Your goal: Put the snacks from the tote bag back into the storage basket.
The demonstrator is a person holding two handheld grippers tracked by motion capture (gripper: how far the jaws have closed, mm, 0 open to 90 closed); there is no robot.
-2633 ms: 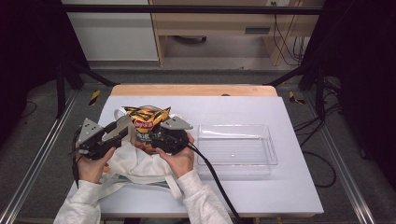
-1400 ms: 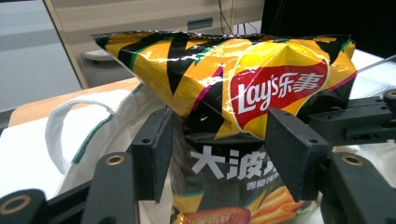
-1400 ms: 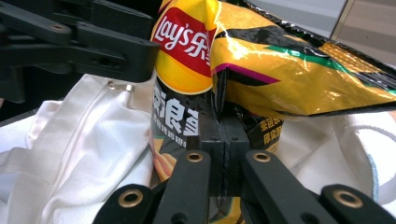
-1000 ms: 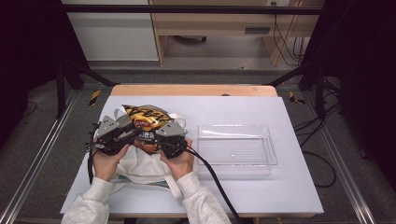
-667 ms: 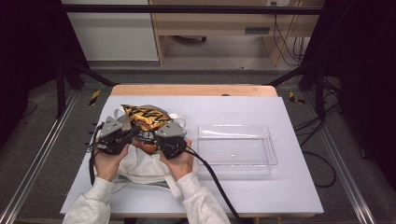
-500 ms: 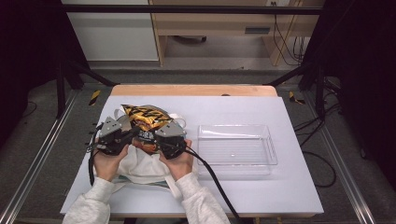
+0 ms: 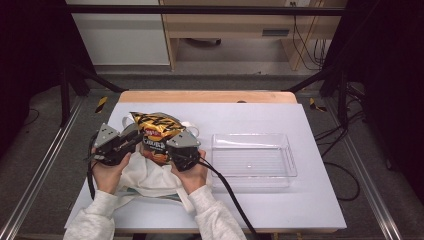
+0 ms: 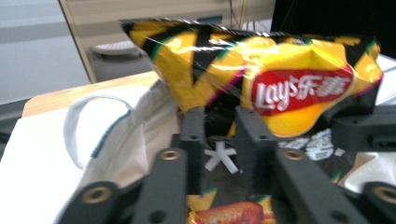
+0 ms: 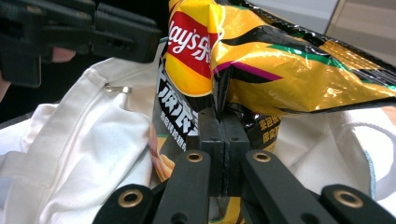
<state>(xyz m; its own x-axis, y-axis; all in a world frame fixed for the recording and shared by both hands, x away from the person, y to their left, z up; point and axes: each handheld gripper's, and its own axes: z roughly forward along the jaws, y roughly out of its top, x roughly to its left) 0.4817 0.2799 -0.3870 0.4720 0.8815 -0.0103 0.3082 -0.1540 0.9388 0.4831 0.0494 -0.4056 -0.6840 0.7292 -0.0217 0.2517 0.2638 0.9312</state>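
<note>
Nearest the person, a white cloth bag point(image 7: 145, 176) lies crumpled on the table point(image 7: 280, 210), its mouth turned away from them. A yellow bag of chips point(image 7: 156, 134) stands half inside that mouth, its top sticking out, tilted toward the far side.

The right gripper point(image 7: 181, 149) has its jaws pressed together on a fold of the chip bag's foil; in the right gripper view point(image 9: 223, 122) the two black jaws meet with the crinkled packet pinched between them. The left gripper point(image 7: 131, 144) sits at the other side of the packet. In the left gripper view point(image 8: 219, 135) its jaws stand apart with a gap between them, just in front of the packet's dark lower face; they have just been opening, and they clamp nothing.

Just beyond to the right, a clear plastic tray point(image 7: 252, 161) sits empty. Beyond the table's far wooden edge is the floor and a desk.

The step in hand looks like drawing the chips out of the cloth bag. The next move probably calls for the left gripper to take hold of the cloth rim and pin it down while the right lifts the packet clear and carries it toward the tray.
</note>
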